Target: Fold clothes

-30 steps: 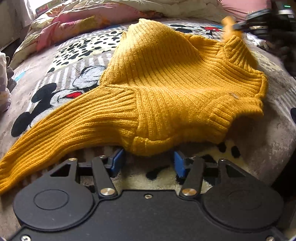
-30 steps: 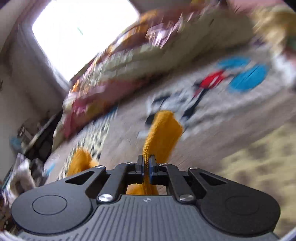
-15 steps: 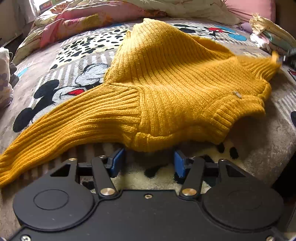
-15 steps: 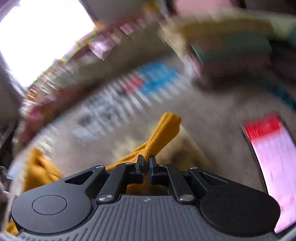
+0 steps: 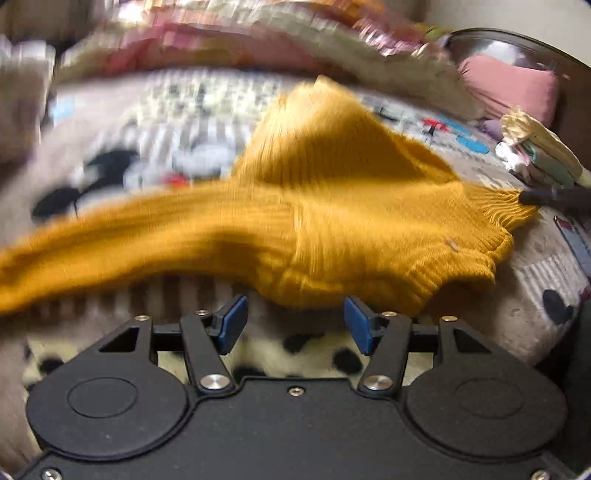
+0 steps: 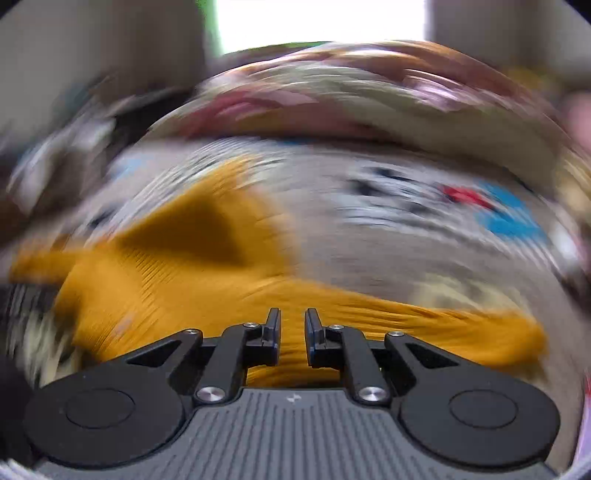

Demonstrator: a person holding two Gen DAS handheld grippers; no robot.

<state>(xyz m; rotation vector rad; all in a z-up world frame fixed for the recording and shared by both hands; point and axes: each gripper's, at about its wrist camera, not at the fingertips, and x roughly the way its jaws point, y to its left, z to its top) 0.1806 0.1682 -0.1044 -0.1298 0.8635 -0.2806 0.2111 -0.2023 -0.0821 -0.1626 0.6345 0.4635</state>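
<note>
Meanwhile, mustard-yellow ribbed knit sweater (image 5: 332,221) lying on cartoon-print bedspread (image 5: 535,280), left gripper (image 5: 295,325) hovering open beside its hem, right gripper (image 6: 293,332) just parting narrowly over a sleeve.

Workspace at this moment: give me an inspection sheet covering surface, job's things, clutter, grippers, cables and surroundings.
Surface: bed with a cartoon-print blanket, spotted patch at the near edge.
Job's things: mustard knit sweater spread on the blanket, one sleeve stretched to the left, not folded yet.
Clutter: stack of folded clothes at the right; pink pillow behind it.
Grippers: left gripper with jaws open at the sweater's near hem, nothing between them. Right gripper at the sweater's other side; its jaws have just been opening, a narrow gap shows, knit fabric lies in the gap, grip not clear.
Cables: nothing seen.
Surroundings: rumpled floral bedding at the far side, bright window; both views blurred.
</note>
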